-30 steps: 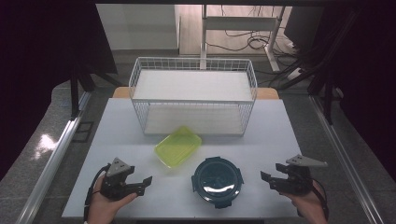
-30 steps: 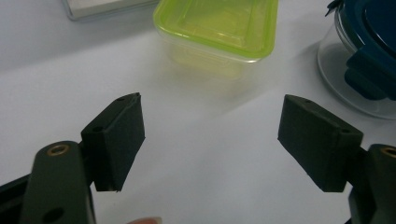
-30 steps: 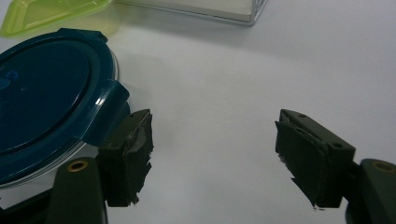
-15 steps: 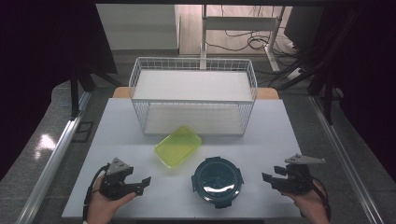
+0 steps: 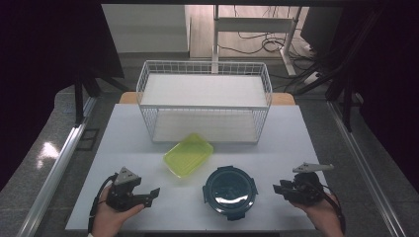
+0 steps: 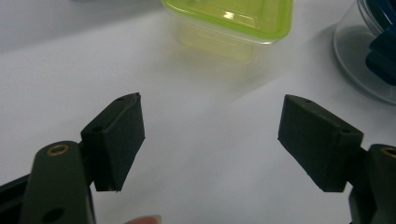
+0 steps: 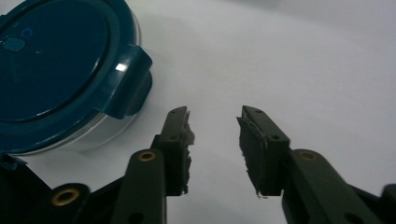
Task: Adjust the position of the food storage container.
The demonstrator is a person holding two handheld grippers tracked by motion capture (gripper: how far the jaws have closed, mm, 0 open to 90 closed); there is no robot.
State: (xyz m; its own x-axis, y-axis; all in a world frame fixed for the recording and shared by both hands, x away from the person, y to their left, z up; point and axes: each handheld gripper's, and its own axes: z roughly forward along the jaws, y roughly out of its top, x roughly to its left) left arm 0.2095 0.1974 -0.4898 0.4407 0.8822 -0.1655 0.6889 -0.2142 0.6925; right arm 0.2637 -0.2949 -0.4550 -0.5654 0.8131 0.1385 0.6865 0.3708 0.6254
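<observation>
Right gripper view: claw (image 7: 214, 140) beside round container (image 7: 60, 74)

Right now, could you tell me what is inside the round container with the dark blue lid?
The dark blue lid covers the round container from above. Through its clear wall, the left gripper view shows only dark blue shapes, perhaps lid clips; contents stay hidden.
</observation>
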